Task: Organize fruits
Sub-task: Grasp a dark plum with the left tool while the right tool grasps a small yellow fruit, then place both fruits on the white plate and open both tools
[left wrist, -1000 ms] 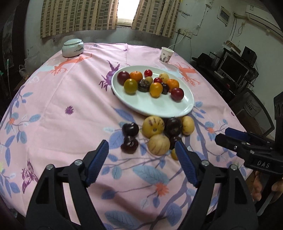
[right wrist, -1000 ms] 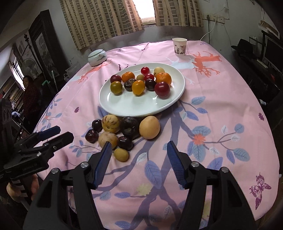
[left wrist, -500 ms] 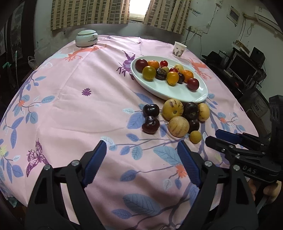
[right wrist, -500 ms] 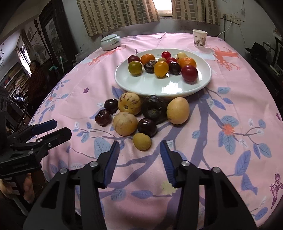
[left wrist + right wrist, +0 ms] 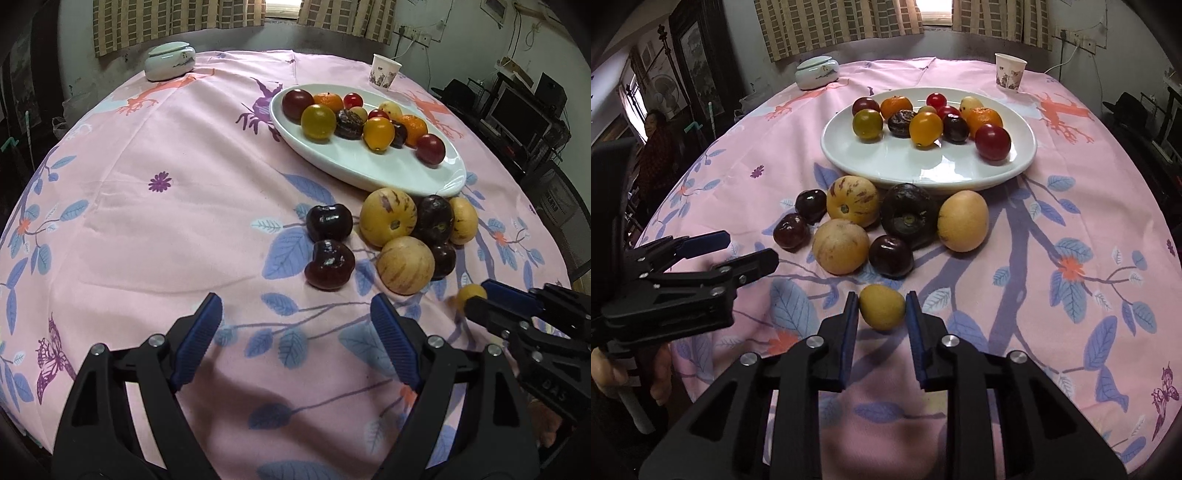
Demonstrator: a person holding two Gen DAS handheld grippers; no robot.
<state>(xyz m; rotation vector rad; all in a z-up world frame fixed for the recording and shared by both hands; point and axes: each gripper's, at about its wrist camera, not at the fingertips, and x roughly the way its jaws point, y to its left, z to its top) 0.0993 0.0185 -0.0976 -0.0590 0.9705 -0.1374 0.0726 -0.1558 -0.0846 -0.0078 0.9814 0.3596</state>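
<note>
Two tongs | right tongs pinching small yellow fruit, long axis crosswise | left tongs spread

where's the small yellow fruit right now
In the right wrist view the small yellow fruit sits low centre, clamped between the right gripper's pads, just in front of a dark plum.

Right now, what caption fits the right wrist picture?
Right gripper fingers pinch a small yellow fruit before the white plate.
</note>
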